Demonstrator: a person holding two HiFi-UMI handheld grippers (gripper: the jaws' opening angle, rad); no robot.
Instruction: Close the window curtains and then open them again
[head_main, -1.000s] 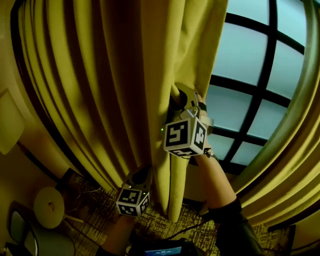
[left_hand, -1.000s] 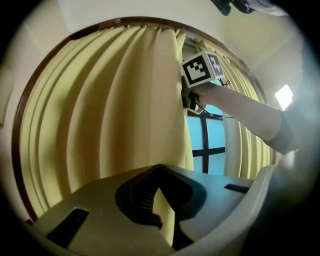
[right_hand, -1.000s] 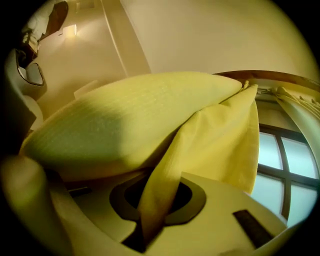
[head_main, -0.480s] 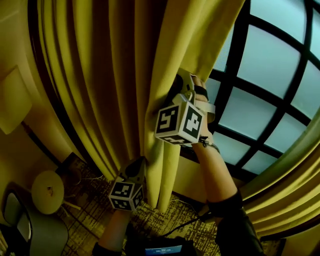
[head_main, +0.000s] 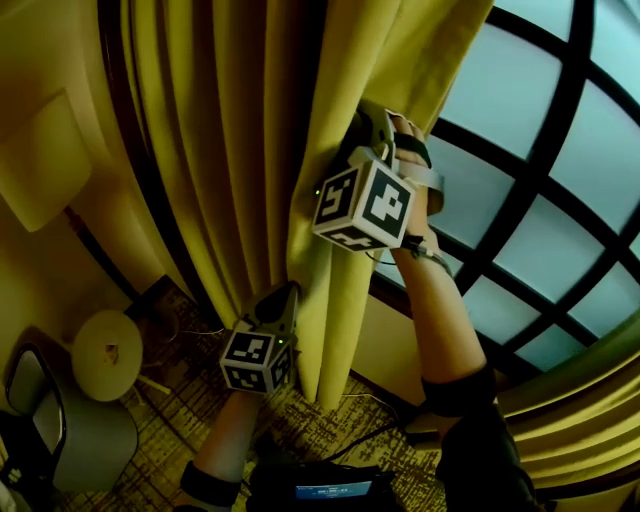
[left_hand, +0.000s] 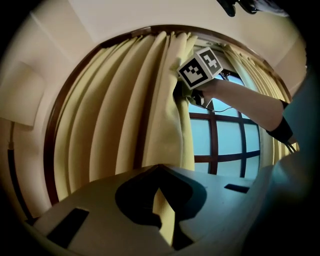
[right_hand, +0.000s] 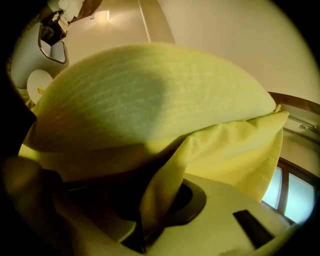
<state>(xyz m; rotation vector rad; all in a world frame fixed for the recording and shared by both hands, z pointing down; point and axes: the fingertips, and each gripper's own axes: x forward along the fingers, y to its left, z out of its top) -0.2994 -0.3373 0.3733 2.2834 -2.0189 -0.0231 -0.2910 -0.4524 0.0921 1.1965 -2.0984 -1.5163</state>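
Note:
The yellow curtain (head_main: 240, 150) hangs in tight folds on the left of the dark-framed window (head_main: 540, 150). My left gripper (head_main: 289, 294) is low on the curtain's free edge and shut on a fold of it. That pinched fold shows between the jaws of the left gripper (left_hand: 162, 220) in its own view. My right gripper (head_main: 354, 126) is higher on the same edge. In the right gripper view, the right gripper (right_hand: 150, 220) is shut on a fold of the curtain (right_hand: 150, 110), which fills most of the picture. The left gripper view also shows the right gripper's marker cube (left_hand: 200, 67) against the curtain (left_hand: 150, 115).
A second yellow curtain (head_main: 590, 400) hangs at the lower right of the window. A small round table (head_main: 108, 355) and a chair (head_main: 60, 430) stand on the patterned carpet at the lower left. A dark device with a lit screen (head_main: 320, 492) is at the bottom edge.
Both grippers have carried the curtain's edge leftwards across the window. The folds bunch tighter at the left and more panes show at the right.

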